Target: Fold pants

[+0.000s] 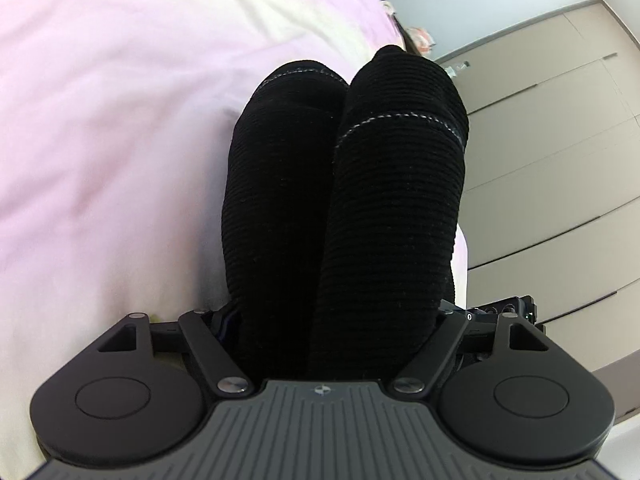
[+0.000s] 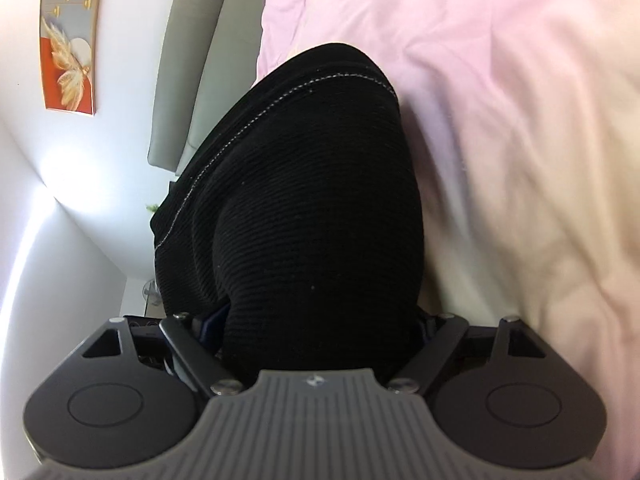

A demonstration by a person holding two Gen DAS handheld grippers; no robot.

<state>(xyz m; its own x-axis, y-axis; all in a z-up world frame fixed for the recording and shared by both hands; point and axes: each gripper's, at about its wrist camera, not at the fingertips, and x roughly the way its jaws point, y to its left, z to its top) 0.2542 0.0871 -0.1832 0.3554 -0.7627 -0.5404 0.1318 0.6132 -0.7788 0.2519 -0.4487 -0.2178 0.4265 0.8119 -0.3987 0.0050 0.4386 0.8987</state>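
Where the left gripper (image 1: 340,308) reaches forward from the bottom of its frame, black ribbed pants (image 1: 352,184) fill the whole space between its jaws, bunched into two thick rolls that rise up the middle of the picture. The fingertips are buried under the cloth, so whether the pads press on it or merely stand around it cannot be told. A pale line of stitching crosses the right roll near its top, and a fainter one runs over the crown of the left roll. To the left and above, a pink sheet (image 1: 120,120) spreads across most of the frame; to the right stands a beige cabinet front (image 1: 560,160) with long horizontal seams.

In the right wrist view, the right gripper (image 2: 320,332) is likewise swallowed by the pants (image 2: 304,208), a single dark mound between its jaws, with white stitching running down its left side. Its fingertips are hidden too, and its grip cannot be judged. The pink sheet (image 2: 500,120) lies to the right and above the mound. At the left edge a grey padded headboard (image 2: 188,60) rises beside a white wall, with an orange picture (image 2: 70,40) hanging in the upper left.
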